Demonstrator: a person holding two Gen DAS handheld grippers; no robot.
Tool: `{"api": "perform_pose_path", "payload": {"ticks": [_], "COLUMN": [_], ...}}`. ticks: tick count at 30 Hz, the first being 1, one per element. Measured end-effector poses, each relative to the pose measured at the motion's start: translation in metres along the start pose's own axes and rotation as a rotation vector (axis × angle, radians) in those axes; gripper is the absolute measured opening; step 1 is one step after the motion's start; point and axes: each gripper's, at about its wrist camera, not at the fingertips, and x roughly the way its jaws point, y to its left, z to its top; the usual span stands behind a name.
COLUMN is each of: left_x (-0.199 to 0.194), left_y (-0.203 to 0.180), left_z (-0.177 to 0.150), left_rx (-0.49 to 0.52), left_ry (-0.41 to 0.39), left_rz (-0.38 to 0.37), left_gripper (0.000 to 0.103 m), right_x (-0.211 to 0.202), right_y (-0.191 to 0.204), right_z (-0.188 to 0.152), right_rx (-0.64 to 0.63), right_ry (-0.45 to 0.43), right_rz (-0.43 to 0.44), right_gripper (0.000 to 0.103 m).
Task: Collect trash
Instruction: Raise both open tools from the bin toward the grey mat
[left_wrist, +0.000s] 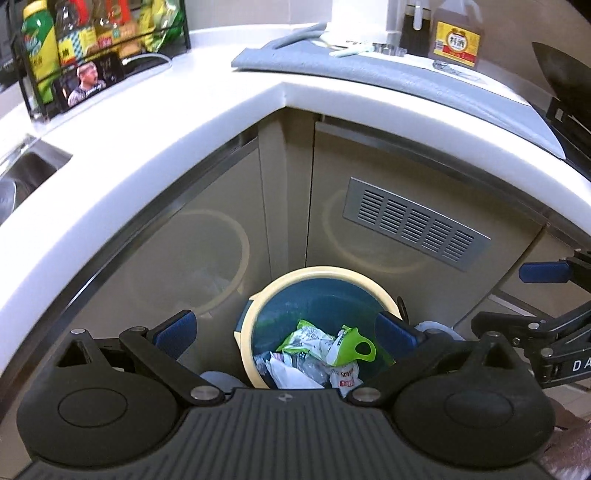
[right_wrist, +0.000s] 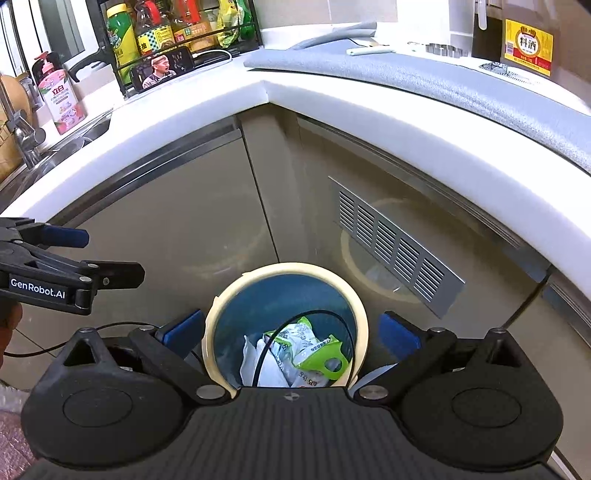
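A round trash bin with a cream rim (left_wrist: 321, 272) (right_wrist: 288, 268) and a blue liner stands on the floor in the cabinet corner. It holds crumpled wrappers and a green-and-white bag (left_wrist: 328, 341) (right_wrist: 314, 350). My left gripper (left_wrist: 286, 330) is open and empty, its blue pads (left_wrist: 177, 330) wide apart above the bin. My right gripper (right_wrist: 291, 330) is open and empty too, over the same bin. The right gripper shows at the right edge of the left wrist view (left_wrist: 543, 295), and the left gripper at the left edge of the right wrist view (right_wrist: 74, 266).
A white L-shaped counter (left_wrist: 184, 122) (right_wrist: 207, 107) wraps above the bin. A grey mat (left_wrist: 388, 70), a cooking-wine bottle (right_wrist: 528, 46), a bottle rack (right_wrist: 177, 33), a phone (right_wrist: 162, 70) and a sink (left_wrist: 26, 170) are on it. A vent grille (right_wrist: 395, 247) is in the cabinet door.
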Motion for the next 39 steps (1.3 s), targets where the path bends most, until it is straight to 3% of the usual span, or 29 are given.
{"api": "perform_pose_path", "payload": {"ticks": [22,28,33,39], "left_x": [0.002,0.004,0.0,-0.009], "left_y": [-0.006,-0.007,-0.004,-0.003], "left_z": [-0.001,0.001,0.01,0.029], "left_rx": [0.037,0.059,0.065,0.082], "left_ry": [0.001,-0.003,-0.02,-0.058], "left_rz": [0.006,0.038,0.053,0.077], "left_gripper": [0.103,0.103,0.103,0.103], "right_x": [0.006,0.013,0.005,-0.01], "right_y": [0.003,0.007,0.005,-0.018], "right_z": [-0.001,0.0,0.013,0.054], "right_rx": [-0.011,-0.045,-0.065,0.019], "right_ry": [0.035,0.052,-0.034,-0.156], "right_rz": [0.01,-0.006,-0.025,-0.026], "right_gripper": [0.103,0.103,0.103,0.103]}}
